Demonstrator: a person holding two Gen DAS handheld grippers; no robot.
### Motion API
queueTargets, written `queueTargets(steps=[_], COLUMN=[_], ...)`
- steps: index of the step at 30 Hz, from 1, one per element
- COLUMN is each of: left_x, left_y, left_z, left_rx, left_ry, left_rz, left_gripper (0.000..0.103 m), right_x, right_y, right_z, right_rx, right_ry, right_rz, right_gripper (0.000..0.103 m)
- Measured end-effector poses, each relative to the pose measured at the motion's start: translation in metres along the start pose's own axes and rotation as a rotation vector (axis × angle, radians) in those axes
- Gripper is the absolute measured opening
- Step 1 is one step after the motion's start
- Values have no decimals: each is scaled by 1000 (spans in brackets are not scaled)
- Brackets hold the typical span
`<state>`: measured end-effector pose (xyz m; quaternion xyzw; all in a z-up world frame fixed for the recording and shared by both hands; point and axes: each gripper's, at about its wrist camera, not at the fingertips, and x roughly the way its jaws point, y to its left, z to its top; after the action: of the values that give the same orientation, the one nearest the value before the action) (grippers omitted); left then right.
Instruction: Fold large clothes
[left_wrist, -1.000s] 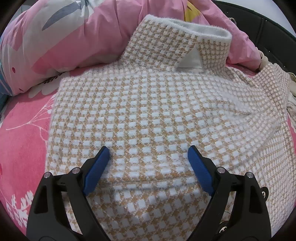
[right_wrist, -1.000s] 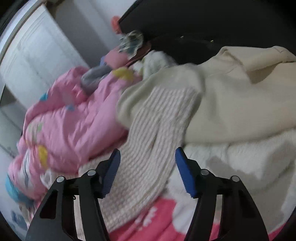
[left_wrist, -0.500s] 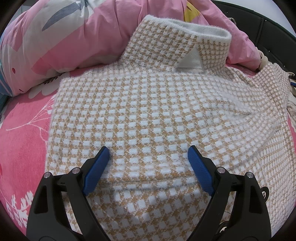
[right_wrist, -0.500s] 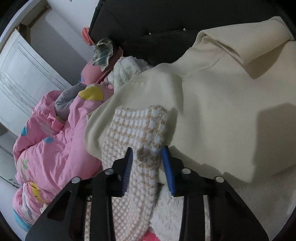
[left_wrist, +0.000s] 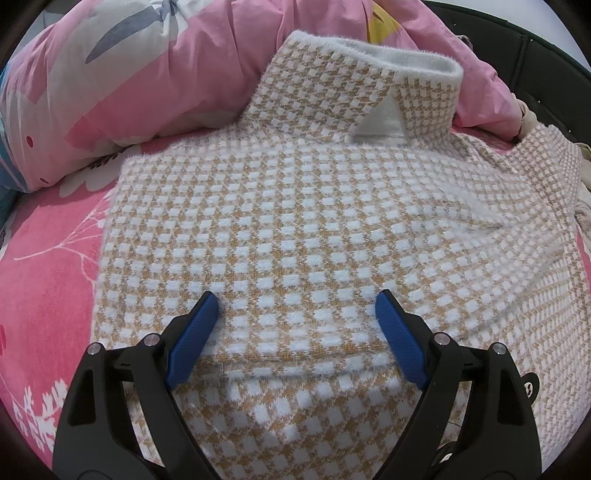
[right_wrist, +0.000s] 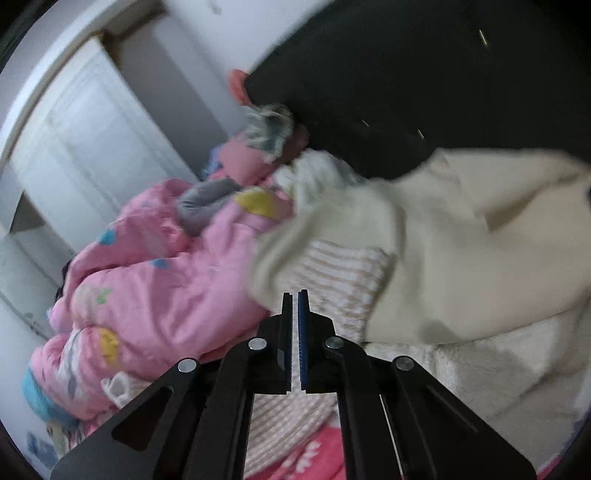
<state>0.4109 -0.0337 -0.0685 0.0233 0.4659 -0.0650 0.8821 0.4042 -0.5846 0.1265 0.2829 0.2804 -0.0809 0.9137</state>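
Note:
A tan-and-white houndstooth sweater (left_wrist: 295, 221) lies spread on the pink bed sheet, collar at the far side, its lower part folded up under my left gripper. My left gripper (left_wrist: 297, 306) is open, its blue pads resting on the sweater body near the fold edge. In the right wrist view the sweater's sleeve (right_wrist: 343, 280) stretches toward a cream garment (right_wrist: 461, 266). My right gripper (right_wrist: 294, 295) is shut, with the sleeve just beyond its tips; the frame is blurred and I cannot tell if cloth is pinched between the pads.
A pink patterned duvet (left_wrist: 155, 74) is bunched behind the sweater and shows in the right wrist view (right_wrist: 166, 288). A black headboard (right_wrist: 424, 85) stands at the back. White fleece (right_wrist: 480, 369) lies under the cream garment. White wardrobe doors (right_wrist: 85, 147) stand at the left.
My right gripper closed from wide open to shut at the sleeve end and has pulled back, blurring the view. My left gripper has not moved.

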Motion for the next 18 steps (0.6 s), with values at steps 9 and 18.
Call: queueTargets(steps=[9,18], left_x=[-1,0], left_y=[0,0], left_z=[0,1], left_rx=[0,-3], left_ry=[-2,-1], left_rz=[-3,-3], left_gripper=[84,84], right_x=[27,116], right_y=[-3,-62], right_z=[-7,-6], right_rx=[37,161], right_ry=[117,172], right_rz=[-23,-165], right_gripper=[44,44])
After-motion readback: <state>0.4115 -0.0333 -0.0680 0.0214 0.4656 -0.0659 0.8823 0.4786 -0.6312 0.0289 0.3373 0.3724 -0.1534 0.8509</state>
